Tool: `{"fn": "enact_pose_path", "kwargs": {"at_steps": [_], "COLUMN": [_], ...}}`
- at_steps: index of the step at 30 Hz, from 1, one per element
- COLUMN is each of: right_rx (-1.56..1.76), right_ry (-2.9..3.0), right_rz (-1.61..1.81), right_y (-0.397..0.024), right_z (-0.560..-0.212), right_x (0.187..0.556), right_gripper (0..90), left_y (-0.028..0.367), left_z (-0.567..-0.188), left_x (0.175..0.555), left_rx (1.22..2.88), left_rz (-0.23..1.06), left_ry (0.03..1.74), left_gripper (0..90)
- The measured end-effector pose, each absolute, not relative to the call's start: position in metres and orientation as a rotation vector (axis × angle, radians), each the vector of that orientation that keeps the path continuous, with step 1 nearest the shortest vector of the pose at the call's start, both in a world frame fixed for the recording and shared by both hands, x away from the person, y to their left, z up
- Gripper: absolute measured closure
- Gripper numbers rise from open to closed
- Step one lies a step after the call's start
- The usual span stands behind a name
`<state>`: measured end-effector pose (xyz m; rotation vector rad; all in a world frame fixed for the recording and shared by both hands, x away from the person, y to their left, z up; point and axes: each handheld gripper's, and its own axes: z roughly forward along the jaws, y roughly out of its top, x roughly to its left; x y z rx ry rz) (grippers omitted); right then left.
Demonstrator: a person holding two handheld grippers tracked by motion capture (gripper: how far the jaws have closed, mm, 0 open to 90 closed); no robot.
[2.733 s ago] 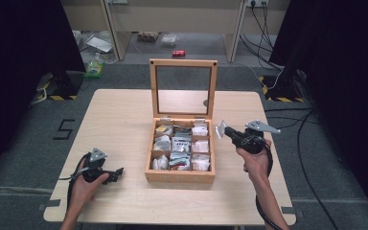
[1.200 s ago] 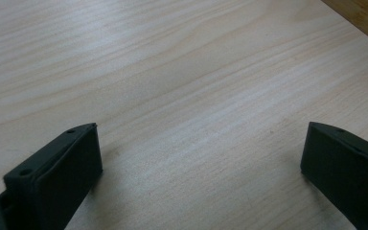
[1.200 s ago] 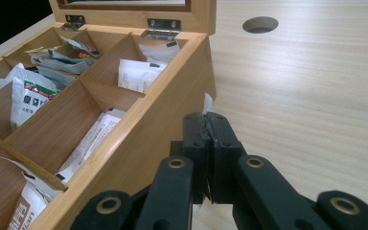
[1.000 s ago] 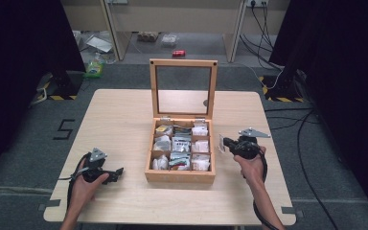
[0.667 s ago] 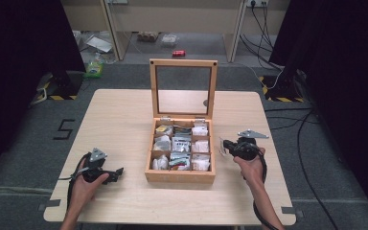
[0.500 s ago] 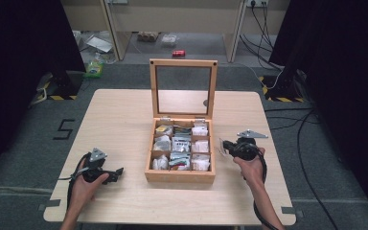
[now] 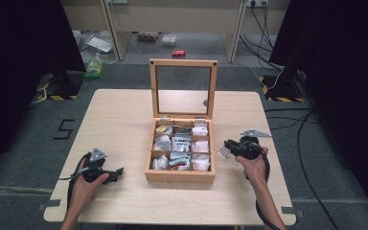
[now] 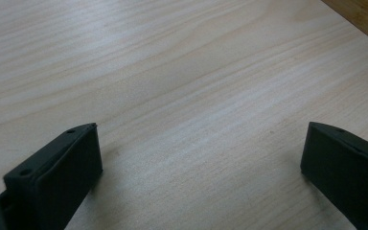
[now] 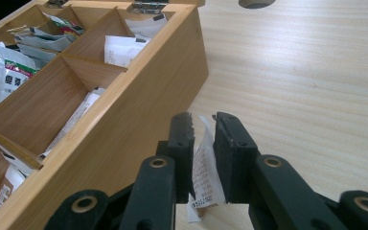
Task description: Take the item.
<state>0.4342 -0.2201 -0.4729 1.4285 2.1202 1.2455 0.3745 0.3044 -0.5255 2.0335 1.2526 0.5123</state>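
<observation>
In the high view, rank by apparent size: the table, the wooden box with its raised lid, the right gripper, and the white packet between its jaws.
1. table
2. wooden box, lid included
3. right gripper
4. white packet, a sliver at the jaws, partly hidden, so its full size is uncertain.

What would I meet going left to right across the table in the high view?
Left gripper in the person's left hand, jaws open over bare table → open wooden box of packets → small white packet between the right gripper's jaws, which have just been opening → right gripper in the right hand.
</observation>
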Motion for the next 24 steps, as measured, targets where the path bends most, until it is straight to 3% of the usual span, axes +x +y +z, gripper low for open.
{"fn": "enact_pose_path", "kwargs": {"at_steps": [24], "right_rx": [1.471], "right_ry": [2.074], "right_rz": [1.250], "right_y": [-0.2271], "right_z": [-0.4713], "right_x": [0.4355], "right_gripper": [68.2], "left_y": [0.3043], "left_z": [-0.5255], "left_x": [0.3745], "left_rx": [2.033], "left_rz": [0.512], "left_ry": [1.253], "left_gripper": [0.0]}}
